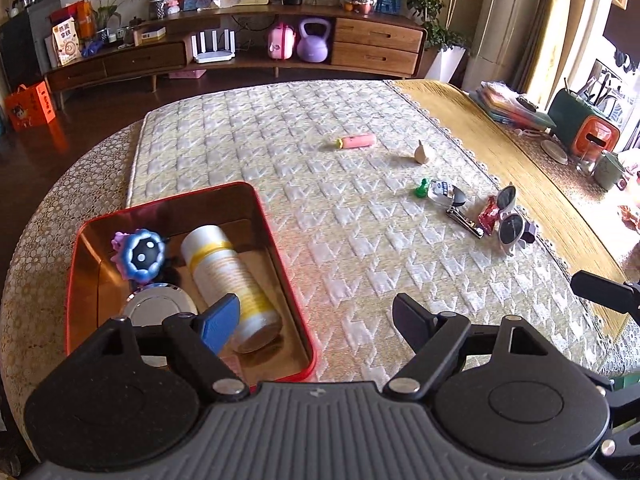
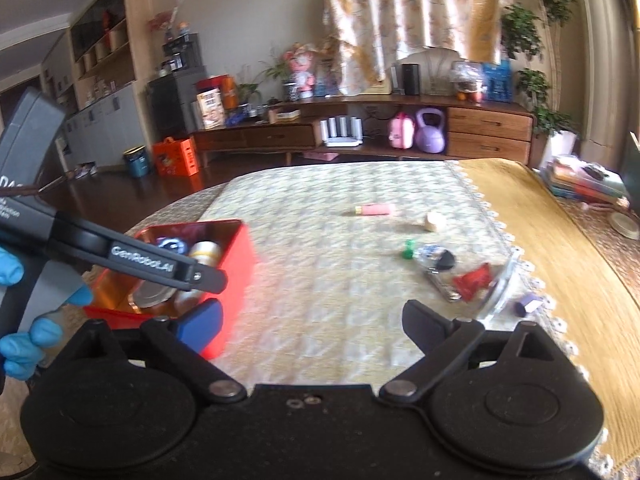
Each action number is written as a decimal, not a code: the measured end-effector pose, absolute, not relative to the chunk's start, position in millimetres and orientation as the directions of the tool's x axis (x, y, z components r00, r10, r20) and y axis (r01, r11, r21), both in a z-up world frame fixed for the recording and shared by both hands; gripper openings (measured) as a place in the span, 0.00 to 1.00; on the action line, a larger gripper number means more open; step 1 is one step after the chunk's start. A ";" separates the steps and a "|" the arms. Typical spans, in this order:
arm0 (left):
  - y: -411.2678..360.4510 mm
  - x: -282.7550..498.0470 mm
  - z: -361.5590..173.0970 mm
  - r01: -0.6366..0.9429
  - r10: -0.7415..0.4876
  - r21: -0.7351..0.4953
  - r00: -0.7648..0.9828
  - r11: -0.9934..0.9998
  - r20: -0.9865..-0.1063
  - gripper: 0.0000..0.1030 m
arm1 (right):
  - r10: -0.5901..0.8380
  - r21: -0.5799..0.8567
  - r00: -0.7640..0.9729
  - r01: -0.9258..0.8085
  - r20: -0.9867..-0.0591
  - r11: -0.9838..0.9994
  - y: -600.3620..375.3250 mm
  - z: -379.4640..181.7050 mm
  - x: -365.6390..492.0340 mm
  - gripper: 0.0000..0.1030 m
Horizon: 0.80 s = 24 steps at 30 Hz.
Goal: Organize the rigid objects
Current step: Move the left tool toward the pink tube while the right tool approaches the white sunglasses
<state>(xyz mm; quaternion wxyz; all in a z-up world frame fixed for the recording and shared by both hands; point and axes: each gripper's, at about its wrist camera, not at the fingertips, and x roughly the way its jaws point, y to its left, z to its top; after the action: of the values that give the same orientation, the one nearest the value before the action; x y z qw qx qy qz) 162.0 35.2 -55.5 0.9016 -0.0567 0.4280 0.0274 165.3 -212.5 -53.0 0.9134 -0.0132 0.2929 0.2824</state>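
Observation:
A red tin box sits at the table's left and holds a white and yellow bottle, a blue round toy and a silver round lid. My left gripper is open and empty, just above the box's right rim. My right gripper is open and empty, to the right of the box. Loose on the cloth lie a pink tube, a beige figurine, a green pawn, a car key, nail clippers, a red wrapper, sunglasses and a purple piece.
A stack of books, a green and orange box, a coaster and cups stand on the yellow cloth at the far right. A wooden sideboard stands beyond the table. The left gripper's body crosses the right wrist view.

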 end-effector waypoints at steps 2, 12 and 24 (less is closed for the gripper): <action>27.3 167.4 -55.4 -0.093 -0.002 -0.078 0.632 0.993 -0.775 0.81 | 0.485 0.147 0.685 -0.491 -0.544 0.858 -225.6 -56.8 172.1 0.96; -1.2 224.9 -48.6 -0.070 0.020 -0.032 0.639 0.997 -0.769 0.81 | 0.355 0.146 0.739 -0.334 -0.573 0.931 -290.4 -75.1 215.9 0.96; -10.7 325.2 -60.7 -0.150 0.058 -0.037 0.585 0.988 -0.809 0.81 | 0.292 0.046 0.743 -0.333 -0.602 0.942 -316.2 -104.2 257.9 0.90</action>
<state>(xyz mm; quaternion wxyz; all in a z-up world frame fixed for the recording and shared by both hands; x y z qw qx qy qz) 325.2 -10.7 -60.7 0.8887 -0.0506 0.4518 0.0585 257.9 -316.2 -104.2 0.9331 -0.0324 0.3165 0.1676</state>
